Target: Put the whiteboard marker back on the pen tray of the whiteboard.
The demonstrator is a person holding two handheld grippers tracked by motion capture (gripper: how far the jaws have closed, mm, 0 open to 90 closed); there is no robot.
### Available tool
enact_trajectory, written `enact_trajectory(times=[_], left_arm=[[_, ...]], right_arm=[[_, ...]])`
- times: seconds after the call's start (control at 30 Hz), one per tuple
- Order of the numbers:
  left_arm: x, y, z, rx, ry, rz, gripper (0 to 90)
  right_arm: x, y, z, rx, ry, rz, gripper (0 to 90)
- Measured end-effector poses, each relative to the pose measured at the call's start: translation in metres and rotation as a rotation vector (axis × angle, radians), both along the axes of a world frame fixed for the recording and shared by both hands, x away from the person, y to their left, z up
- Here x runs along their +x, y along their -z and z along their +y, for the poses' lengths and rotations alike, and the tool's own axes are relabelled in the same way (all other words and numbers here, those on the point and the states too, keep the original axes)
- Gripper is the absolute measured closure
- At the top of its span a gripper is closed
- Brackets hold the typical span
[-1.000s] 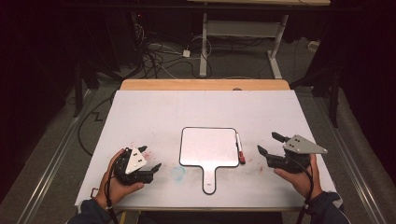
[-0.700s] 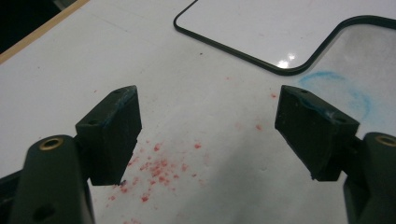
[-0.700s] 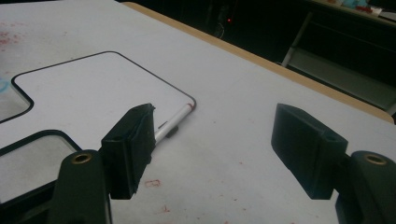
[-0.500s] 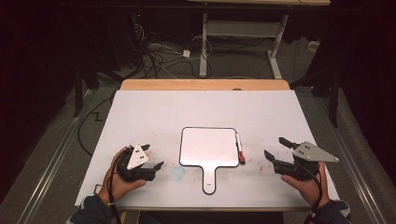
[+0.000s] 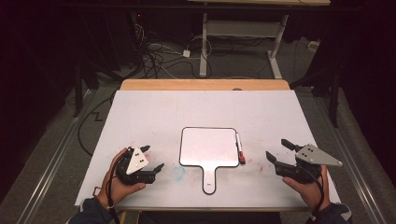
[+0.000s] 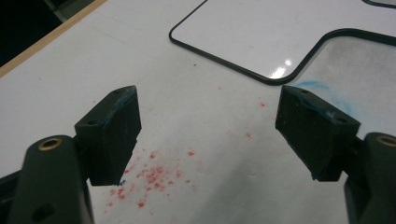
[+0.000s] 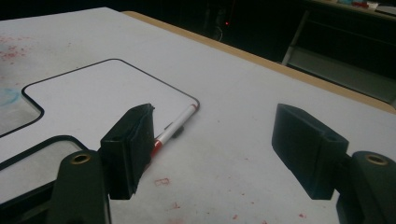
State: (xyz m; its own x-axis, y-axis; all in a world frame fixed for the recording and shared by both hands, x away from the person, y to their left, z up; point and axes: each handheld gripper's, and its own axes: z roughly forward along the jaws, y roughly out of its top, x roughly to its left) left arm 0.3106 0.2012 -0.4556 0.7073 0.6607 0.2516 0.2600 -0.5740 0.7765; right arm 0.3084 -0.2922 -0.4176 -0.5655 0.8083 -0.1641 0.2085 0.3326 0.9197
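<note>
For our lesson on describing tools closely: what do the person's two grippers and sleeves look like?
Both grippers are black, each with two blocky black fingers carrying faint blue smears. The left gripper and right gripper each wear a grey three-cornered plate on top; the left one's has small dark dots. Brass-coloured rings sit at the finger bases. A black cable trails from each. The sleeves look dark blue.

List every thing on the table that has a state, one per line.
whiteboard paddle: flat on the table, wiped blank, untouched.
marker: capped, lying along the board's right edge.
left gripper: open, holding nothing.
right gripper: open, holding nothing.
table: speckled with red stains, one blue smudge.
</note>
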Motion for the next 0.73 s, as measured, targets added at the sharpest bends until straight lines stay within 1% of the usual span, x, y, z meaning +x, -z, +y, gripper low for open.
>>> enact_trajectory(times=[0.1, 0.27, 0.4, 0.53, 0.67, 0.73], left_arm=[[0.0010, 0.0004, 0.0006, -0.001, 0.000, 0.002, 21.7], [0.0018, 0.0012, 0.0016, 0.000, -0.001, 0.005, 21.7], [0.0012, 0.0003, 0.0016, 0.001, -0.003, -0.001, 21.7], [0.0020, -0.0003, 0.0004, 0.001, -0.003, -0.003, 21.7], [0.0032, -0.0003, -0.0010, 0.001, 0.000, -0.001, 21.6], [0.0037, -0.0005, -0.0014, 0.002, 0.000, -0.002, 21.2]], right_arm=[[0.0003, 0.0010, 0.0025, -0.014, -0.005, 0.000, 30.7], [0.0026, 0.0021, 0.0049, -0.019, -0.015, 0.001, 30.8], [0.0020, 0.0029, 0.0060, -0.027, -0.012, 0.006, 30.7], [0.0006, 0.0029, 0.0060, -0.045, -0.015, -0.012, 30.7], [-0.0009, 0.0022, 0.0063, -0.044, -0.016, -0.017, 30.2], [-0.0011, 0.0022, 0.0066, -0.052, -0.021, -0.020, 30.1]])
